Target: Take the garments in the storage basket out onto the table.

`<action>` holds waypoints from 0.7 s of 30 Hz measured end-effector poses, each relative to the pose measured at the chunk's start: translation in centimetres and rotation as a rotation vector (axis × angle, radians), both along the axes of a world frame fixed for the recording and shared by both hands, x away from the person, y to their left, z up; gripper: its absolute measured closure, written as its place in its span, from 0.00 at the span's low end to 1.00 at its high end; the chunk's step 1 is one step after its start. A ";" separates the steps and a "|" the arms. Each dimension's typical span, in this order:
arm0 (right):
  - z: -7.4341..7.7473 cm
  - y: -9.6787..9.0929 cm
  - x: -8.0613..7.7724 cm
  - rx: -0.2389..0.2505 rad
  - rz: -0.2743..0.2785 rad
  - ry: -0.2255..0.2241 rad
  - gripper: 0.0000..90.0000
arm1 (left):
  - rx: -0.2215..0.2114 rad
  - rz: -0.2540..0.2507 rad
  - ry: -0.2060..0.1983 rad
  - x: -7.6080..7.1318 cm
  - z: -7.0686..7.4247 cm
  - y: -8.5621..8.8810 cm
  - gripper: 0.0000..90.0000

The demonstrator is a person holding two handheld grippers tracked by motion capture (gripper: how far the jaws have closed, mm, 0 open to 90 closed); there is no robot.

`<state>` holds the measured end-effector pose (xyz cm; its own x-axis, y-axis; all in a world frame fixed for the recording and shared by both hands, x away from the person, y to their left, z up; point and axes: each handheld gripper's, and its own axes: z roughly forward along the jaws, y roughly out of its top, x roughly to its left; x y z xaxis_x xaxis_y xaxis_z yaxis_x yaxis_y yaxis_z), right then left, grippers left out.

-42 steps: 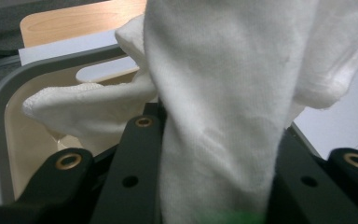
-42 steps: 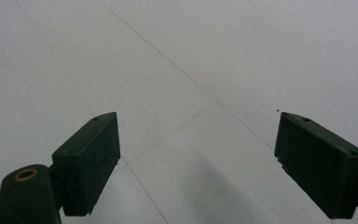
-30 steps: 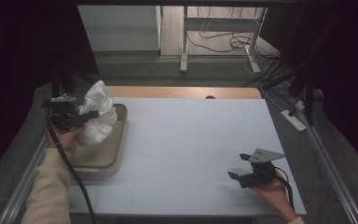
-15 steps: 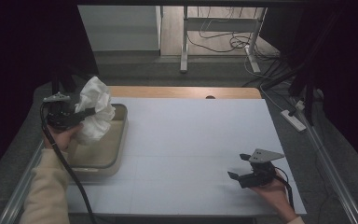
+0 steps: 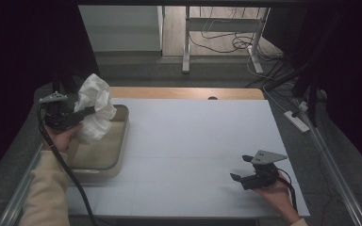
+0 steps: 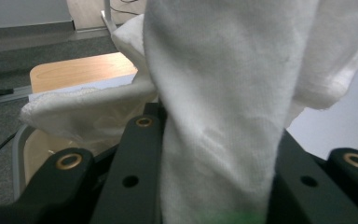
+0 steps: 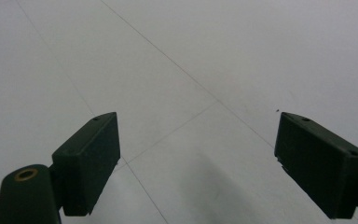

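Left tongs (image 5: 87, 112) clamped on a white cloth (image 5: 94, 110), jaws pressed against a thick bunch of fabric; in the left gripper view the cloth (image 6: 223, 107) rises between the two black jaws and hides most of what lies beyond. Cloth hangs crumpled above the far end of the beige tray (image 5: 115, 162), its lower folds dangling toward the tray's inside, apparently just clear of the floor of it.

Right tongs (image 5: 239, 169) wide open, nothing between the jaws, held low over the white counter (image 5: 193, 136) well to the right of the tray. Right gripper view: both jaws spread over bare white surface (image 7: 177, 70).

Step in hand, as I judge it: lifting the cloth out of the tray, or lowering it in; the pictures do not settle which. To do it well:
- keep the pinch firm, since the bunch is bulky and soft and could slip out sideways;
- lift high enough that the trailing folds clear the tray's near rim before any sideways travel, else the tray may drag;
- bring the open right tongs across to catch a free corner if the cloth is to be spread.

Containers: one tray, at the counter's left edge. Visible floor of it bare, beige; the part under the cloth is hidden, so contents there unknown.
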<state>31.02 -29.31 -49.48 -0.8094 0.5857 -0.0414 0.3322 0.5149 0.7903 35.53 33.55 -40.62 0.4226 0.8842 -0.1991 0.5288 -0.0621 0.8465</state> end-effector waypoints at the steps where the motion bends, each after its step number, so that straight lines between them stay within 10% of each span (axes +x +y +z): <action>1: 0.0 0.0 0.0 0.000 0.000 0.000 0.15 | 0.000 -0.001 -0.002 0.0 0.0 0.0 0.83; 21: -0.1 0.1 0.0 -0.002 0.001 0.001 0.15 | -0.003 -0.015 -0.036 -0.6 1.0 -0.5 0.84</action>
<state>31.04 -29.26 -49.54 -0.8099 0.5850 -0.0419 0.3322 0.5164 0.7893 34.93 33.05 -39.64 0.4426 0.8772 -0.1859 0.4967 -0.0673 0.8653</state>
